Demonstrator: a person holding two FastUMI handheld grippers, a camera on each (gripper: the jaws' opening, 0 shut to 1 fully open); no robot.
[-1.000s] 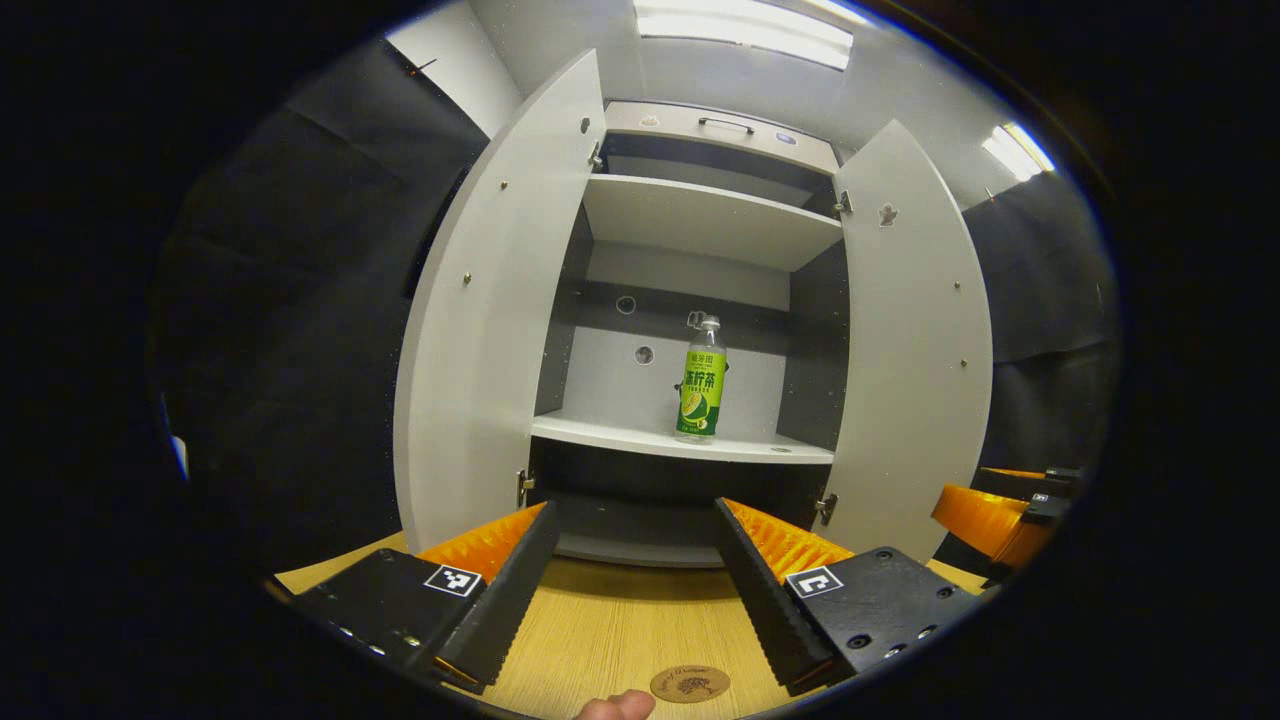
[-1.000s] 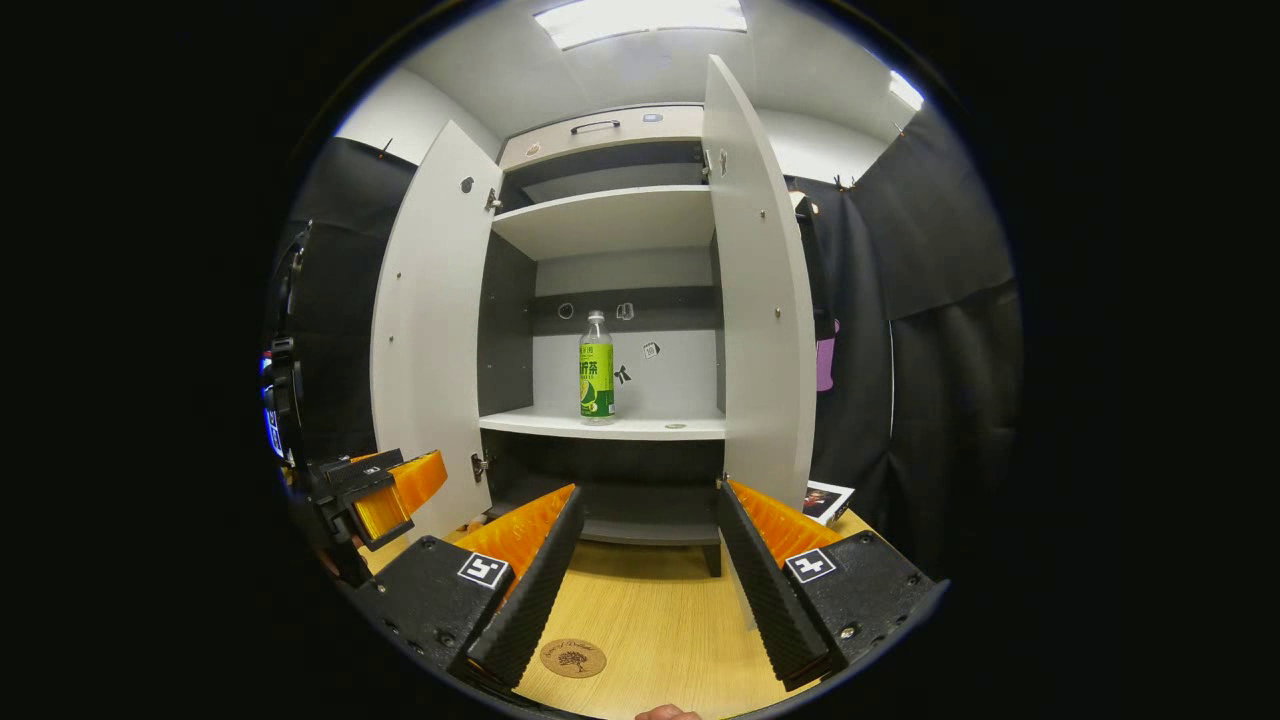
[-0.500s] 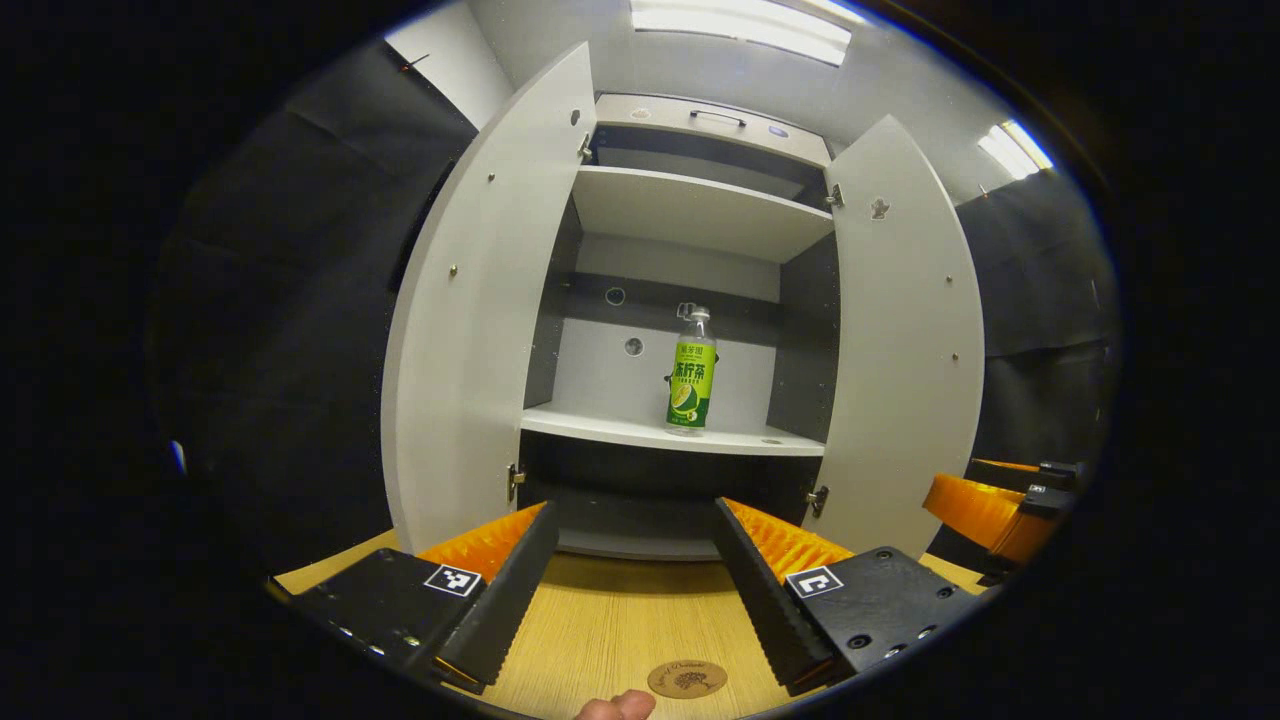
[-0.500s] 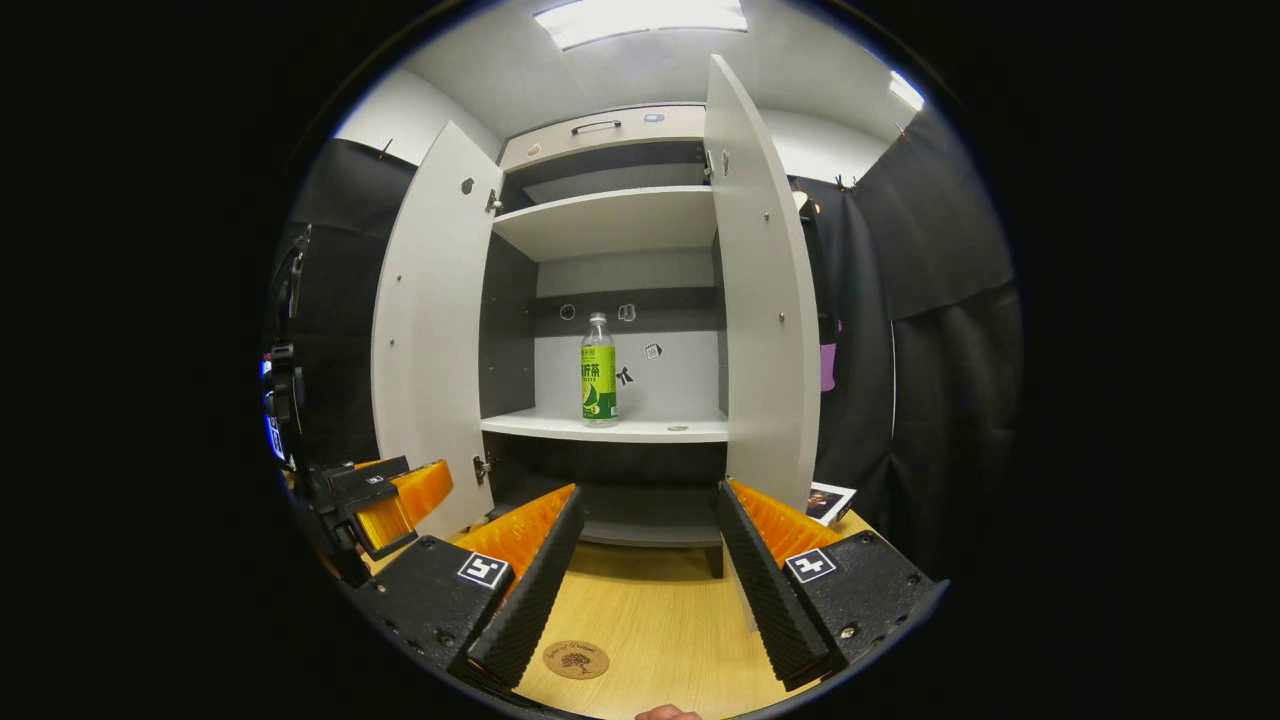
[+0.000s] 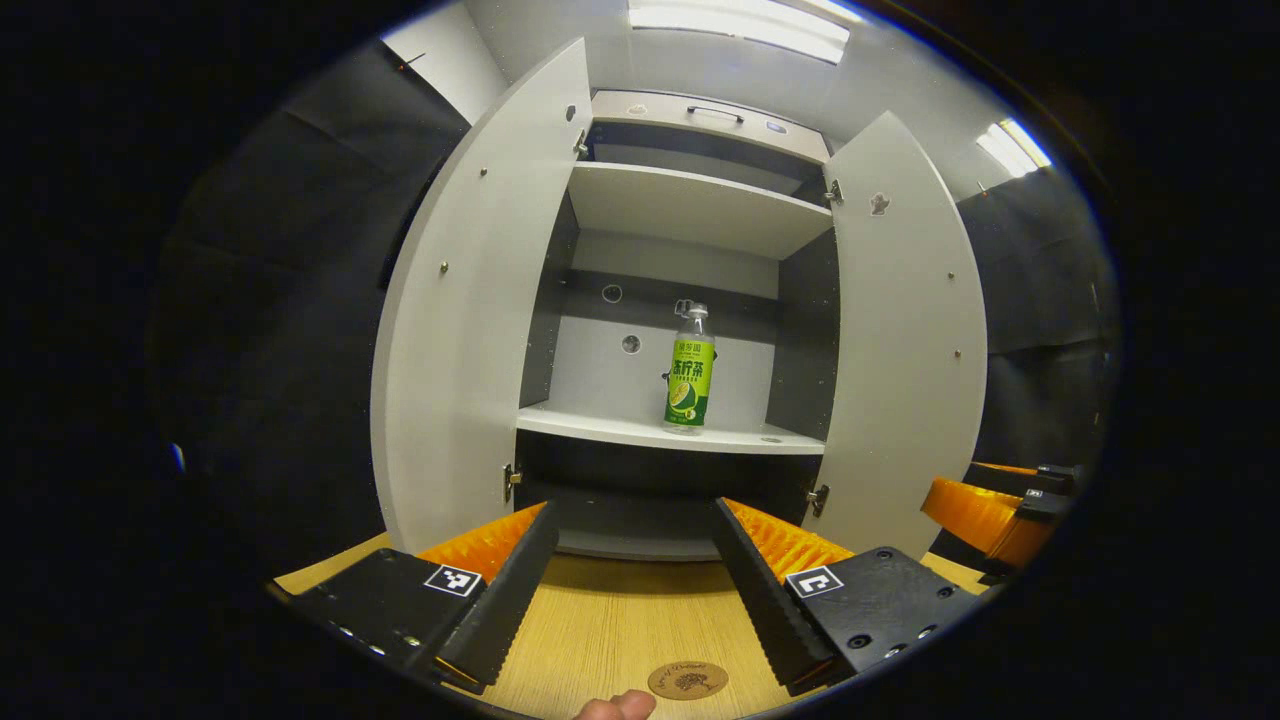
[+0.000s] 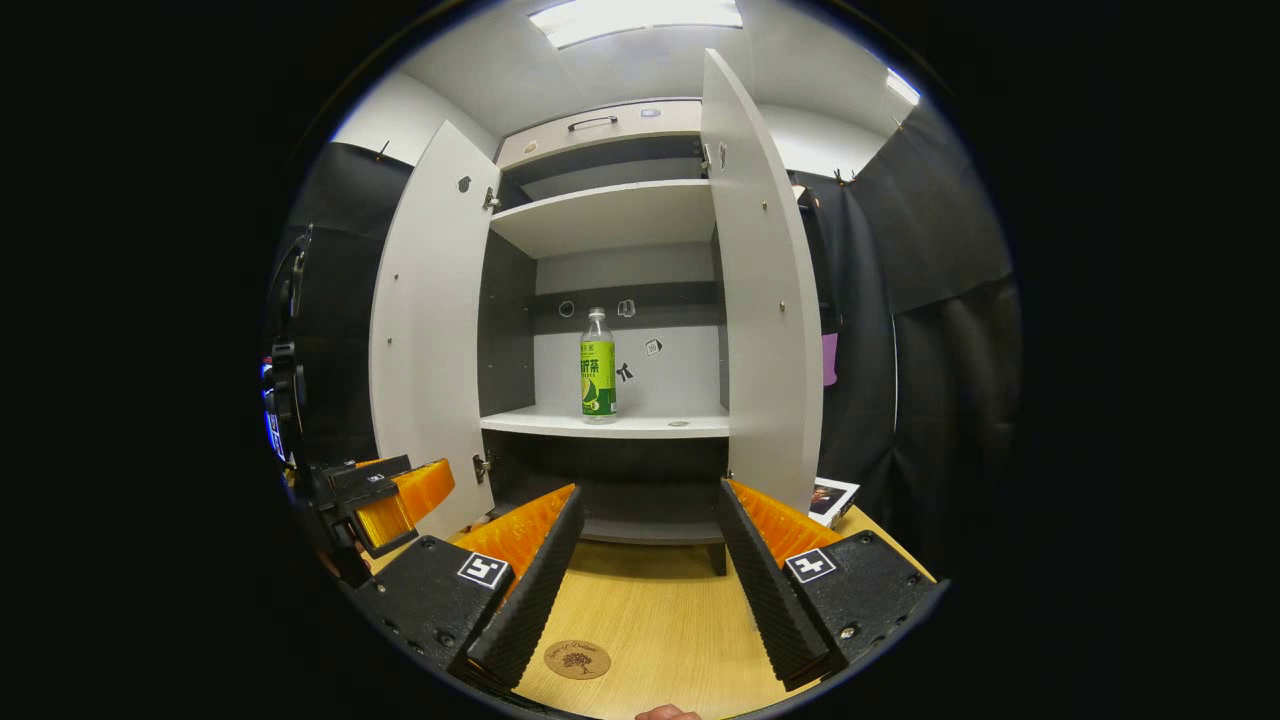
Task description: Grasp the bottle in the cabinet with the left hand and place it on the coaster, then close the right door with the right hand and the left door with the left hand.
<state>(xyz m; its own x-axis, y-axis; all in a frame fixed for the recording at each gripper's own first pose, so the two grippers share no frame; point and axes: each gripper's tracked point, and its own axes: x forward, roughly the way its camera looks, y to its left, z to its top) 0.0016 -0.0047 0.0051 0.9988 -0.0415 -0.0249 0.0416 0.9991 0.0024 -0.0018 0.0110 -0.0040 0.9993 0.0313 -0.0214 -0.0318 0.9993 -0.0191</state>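
Observation:
A clear bottle with a green label stands upright on the middle shelf of the white cabinet, both doors swung wide. My left gripper is open and empty, low over the wooden table, well short of the shelf. A round brown coaster lies on the table just below its right finger. The left door and right door flank the opening. In the right gripper view the bottle and coaster show again. My right gripper is open, holding nothing. The left gripper sits off to its left.
The right gripper shows at the far right beside the right door. A small printed card lies on the table by the right door. A thumb tip shows at the bottom edge. An upper shelf spans the cabinet.
The left gripper has edged slightly toward the cabinet, so the doors look a little larger and the bottle sits higher in its view. The right gripper has barely moved.

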